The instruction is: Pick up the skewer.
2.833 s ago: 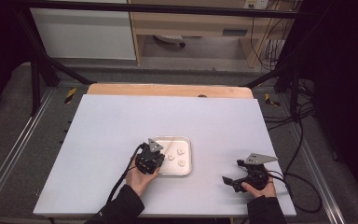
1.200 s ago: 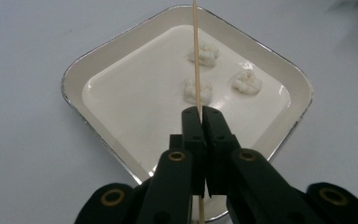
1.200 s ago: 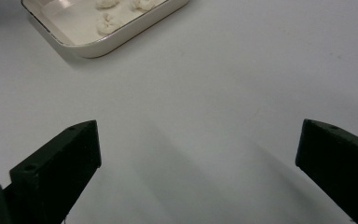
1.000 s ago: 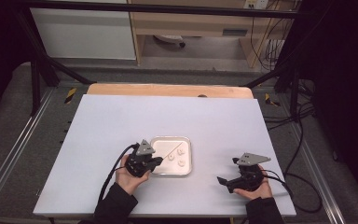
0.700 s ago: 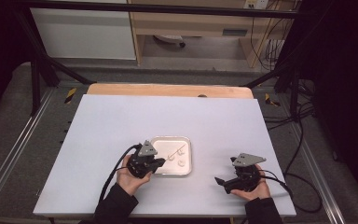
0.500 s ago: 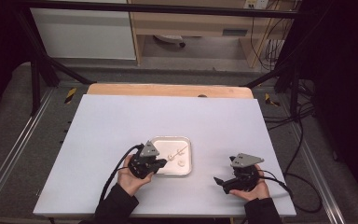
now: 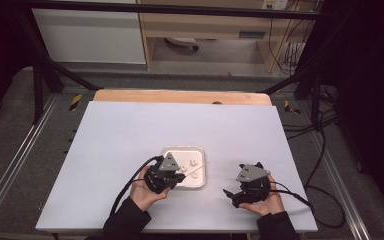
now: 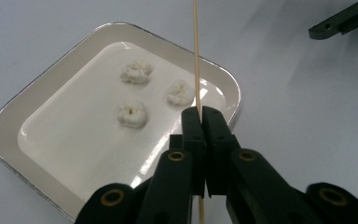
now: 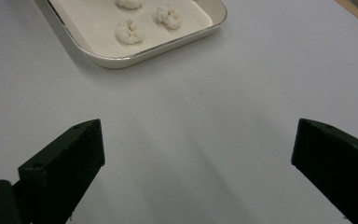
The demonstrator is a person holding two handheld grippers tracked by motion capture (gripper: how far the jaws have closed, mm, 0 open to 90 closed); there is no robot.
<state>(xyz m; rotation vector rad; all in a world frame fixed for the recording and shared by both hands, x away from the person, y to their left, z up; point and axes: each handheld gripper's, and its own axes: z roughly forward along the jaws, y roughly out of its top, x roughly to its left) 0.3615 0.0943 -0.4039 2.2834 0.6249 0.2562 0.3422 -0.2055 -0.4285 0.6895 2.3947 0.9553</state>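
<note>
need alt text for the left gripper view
The left gripper, jaws shut, pinches a thin wooden skewer that points away over a cream tray. Three white dough-like lumps lie in the tray on a pale table.

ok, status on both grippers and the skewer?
Left gripper shut on wooden skewer, above tray edge. Right gripper open, empty, over bare table. Three white lumps lie in tray. Nothing in the way.
</note>
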